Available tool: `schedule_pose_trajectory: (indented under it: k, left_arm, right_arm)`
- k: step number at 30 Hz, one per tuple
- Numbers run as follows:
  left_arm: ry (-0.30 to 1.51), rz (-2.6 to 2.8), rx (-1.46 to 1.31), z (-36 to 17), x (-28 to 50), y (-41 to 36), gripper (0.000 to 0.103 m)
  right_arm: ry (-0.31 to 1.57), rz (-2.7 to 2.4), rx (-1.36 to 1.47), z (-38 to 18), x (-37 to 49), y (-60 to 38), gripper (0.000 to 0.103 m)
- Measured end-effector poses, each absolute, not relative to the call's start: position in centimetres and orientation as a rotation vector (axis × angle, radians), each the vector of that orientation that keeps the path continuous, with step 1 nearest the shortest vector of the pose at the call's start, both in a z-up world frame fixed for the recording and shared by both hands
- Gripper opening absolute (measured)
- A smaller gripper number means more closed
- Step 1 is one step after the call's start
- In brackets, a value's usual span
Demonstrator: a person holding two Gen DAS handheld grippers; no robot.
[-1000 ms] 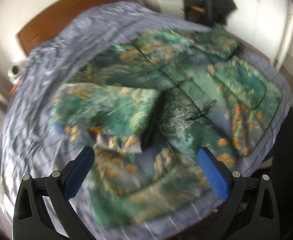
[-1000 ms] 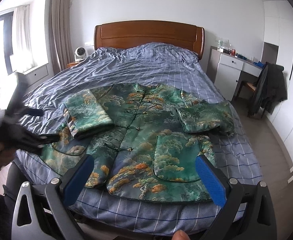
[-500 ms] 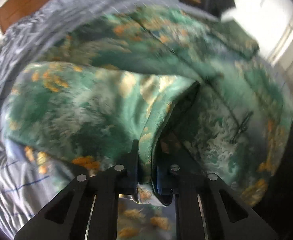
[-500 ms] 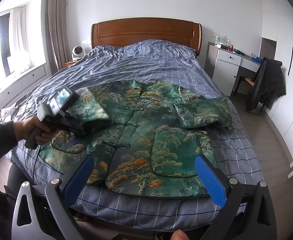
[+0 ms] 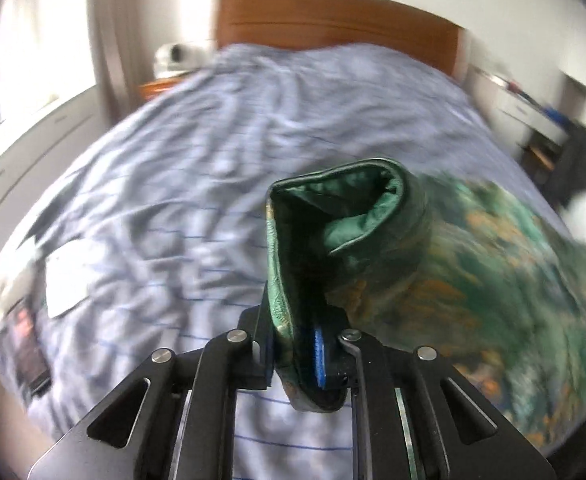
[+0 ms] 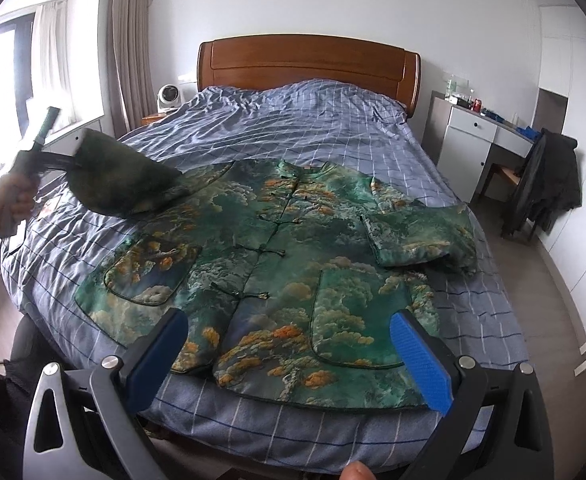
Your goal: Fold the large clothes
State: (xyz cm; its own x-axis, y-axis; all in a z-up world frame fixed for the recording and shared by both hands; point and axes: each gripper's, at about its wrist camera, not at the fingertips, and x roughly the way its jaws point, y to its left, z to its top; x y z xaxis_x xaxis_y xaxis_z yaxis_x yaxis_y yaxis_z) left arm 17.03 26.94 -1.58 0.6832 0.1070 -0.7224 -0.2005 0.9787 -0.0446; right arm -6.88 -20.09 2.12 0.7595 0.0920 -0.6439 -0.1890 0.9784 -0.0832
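A green brocade jacket (image 6: 277,248) with orange clouds lies face up and buttoned on the bed (image 6: 293,120). Its right-hand sleeve (image 6: 421,232) is folded across the body. My left gripper (image 5: 293,344) is clamped on the cuff of the other sleeve (image 5: 353,216); its jaws are opening slightly with the cloth still pinched between the pads. In the right wrist view that sleeve (image 6: 121,184) is lifted out to the left above the bed, with the left gripper (image 6: 73,162) in a hand (image 6: 13,200). My right gripper (image 6: 289,344) hangs open over the hem, holding nothing.
A wooden headboard (image 6: 309,64) stands at the far end of the bed. A small fan (image 6: 171,96) sits on the left nightstand. At the right are a white desk (image 6: 477,128) and a chair with a dark coat (image 6: 545,184). Papers lie on the bed's left edge (image 5: 65,280).
My left gripper shut on the folded left sleeve's cuff, then swung it up and out to the left, unfolding it off the jacket body. The right gripper stayed put.
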Motion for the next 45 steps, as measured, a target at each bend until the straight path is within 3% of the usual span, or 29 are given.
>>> schedule_pose_trajectory:
  k: [2, 4, 6, 12, 19, 25, 26, 27, 28, 29, 37, 41, 43, 45]
  left_arm:
    - [0.803, 0.274, -0.142, -2.2, 16.6, 29.6, 0.031]
    - [0.798, 0.388, -0.151, -2.9, 15.8, 31.8, 0.056]
    - [0.792, 0.455, -0.189, -3.6, 14.4, 33.6, 0.064]
    - [0.825, 0.449, -0.242, -5.5, 10.8, 32.3, 0.068]
    - [0.826, 0.269, -0.263, -5.9, 7.8, 24.7, 0.075]
    - [0.848, 0.142, -0.278, -6.2, 6.4, 17.7, 0.076]
    - [0.853, 0.129, -0.280, -6.2, 6.2, 16.9, 0.076]
    - [0.859, 0.116, -0.286, -6.3, 6.0, 16.4, 0.076]
    - [0.863, 0.104, -0.287, -6.5, 5.8, 16.0, 0.076]
    - [0.868, 0.089, -0.282, -6.6, 5.7, 15.6, 0.076]
    - [0.876, 0.043, -0.250, -6.7, 6.2, 12.7, 0.076]
    - [0.860, 0.026, -0.235, -6.0, 6.3, 11.8, 0.076]
    - [0.850, 0.034, -0.227, -5.7, 6.1, 11.8, 0.083]
    - [0.831, 0.065, -0.231, -5.3, 5.6, 12.1, 0.090]
  right_arm:
    - [0.676, 0.148, -0.167, 2.5, -6.7, -20.2, 0.103]
    - [0.659, 0.137, -0.190, 3.0, -6.5, -20.6, 0.103]
    - [0.632, 0.116, -0.222, 3.6, -6.1, -21.4, 0.103]
    - [0.555, 0.037, -0.313, 4.3, -1.4, -26.8, 0.103]
    - [0.786, 0.073, -0.559, -5.4, 11.3, -28.0, 0.103]
    - [0.902, 0.002, -0.542, -12.8, 21.3, -27.5, 0.101]
    - [0.925, -0.017, -0.517, -13.5, 22.2, -28.3, 0.093]
    - [0.937, -0.038, -0.469, -13.5, 22.6, -29.2, 0.051]
    - [0.949, -0.050, -0.392, -12.8, 22.6, -30.7, 0.028]
    - [0.951, -0.056, -0.350, -12.1, 22.2, -31.6, 0.014]
    - [0.686, -0.256, -0.130, 0.0, 13.4, -42.5, 0.013]
    - [0.632, -0.446, -0.033, 3.1, 10.2, -50.0, 0.014]
    - [0.642, -0.542, -0.002, 2.9, 8.9, -53.3, 0.024]
    - [0.661, -0.669, -0.048, 1.9, 7.4, -55.9, 0.059]
